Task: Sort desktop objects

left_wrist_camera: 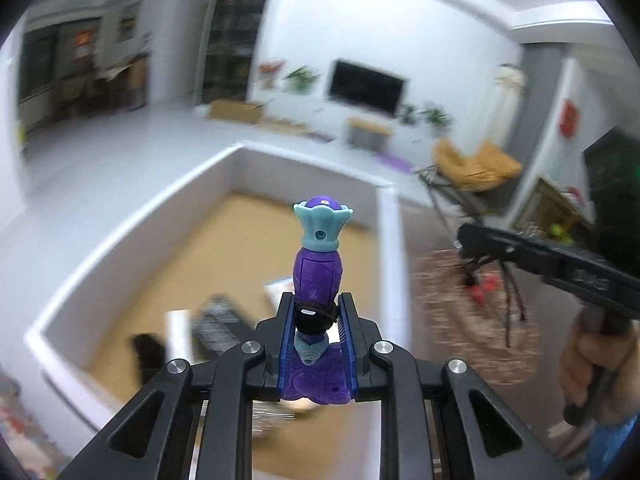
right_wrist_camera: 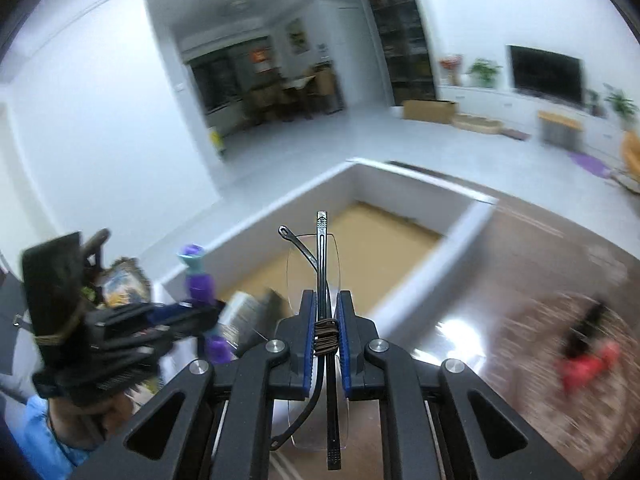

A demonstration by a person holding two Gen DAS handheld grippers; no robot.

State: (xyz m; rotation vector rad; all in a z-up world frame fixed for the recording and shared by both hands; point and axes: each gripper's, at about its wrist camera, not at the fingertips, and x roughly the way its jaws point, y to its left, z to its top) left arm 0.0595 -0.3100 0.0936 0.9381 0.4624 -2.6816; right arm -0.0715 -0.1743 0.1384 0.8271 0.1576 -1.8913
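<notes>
My left gripper (left_wrist_camera: 316,318) clamps the purple toy (left_wrist_camera: 318,268) above the white box (left_wrist_camera: 132,216); right gripper (right_wrist_camera: 326,334) pinches folded glasses (right_wrist_camera: 320,280) by the thin temples. Risk: the lenses twist free, or both hands collide at the box.

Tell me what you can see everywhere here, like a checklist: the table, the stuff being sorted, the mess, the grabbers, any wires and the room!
Surface: brown table, glossy; a round woven mat lies on it.
Job's things: purple and teal toy in the left gripper; folded rimless glasses in the right gripper; white box with a cardboard floor sits ahead of both.
Clutter: blurred dark and white items inside the box; a red item on the mat, too blurred to name.
Grippers: left gripper shut on the toy; right gripper shut on the glasses.
Cables: nothing seen.
Surroundings: living room, wall television, potted plants, cardboard carton on the floor.
</notes>
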